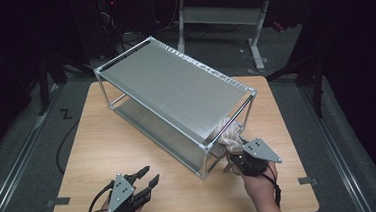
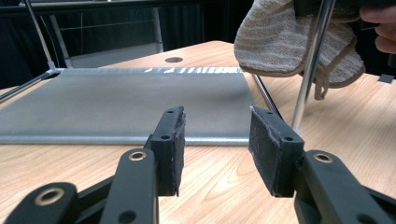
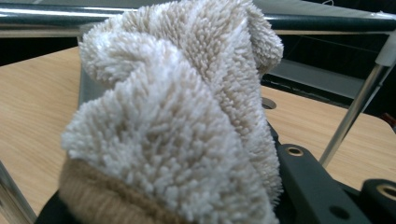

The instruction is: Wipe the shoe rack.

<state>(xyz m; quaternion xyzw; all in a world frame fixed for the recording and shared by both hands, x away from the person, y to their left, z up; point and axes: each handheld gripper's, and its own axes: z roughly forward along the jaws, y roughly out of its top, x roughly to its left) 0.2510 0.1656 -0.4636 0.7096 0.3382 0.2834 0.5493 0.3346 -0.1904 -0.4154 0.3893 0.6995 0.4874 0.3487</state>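
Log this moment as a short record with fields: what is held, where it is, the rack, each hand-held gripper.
held thing: beige towel, bunched up
towel place: at the near right corner of the rack, off the table
rack: two-shelf metal rack, standing on the wooden table
right hand-held gripper: shut on the towel
left hand-held gripper: jaws apart, nothing between them, over the table in front of the rack

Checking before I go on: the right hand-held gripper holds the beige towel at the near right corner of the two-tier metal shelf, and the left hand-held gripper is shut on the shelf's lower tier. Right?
Not quite. The left hand-held gripper is open and empty, short of the lower tier, as the left gripper view shows. The right hand-held gripper does hold the towel at that corner of the shelf.
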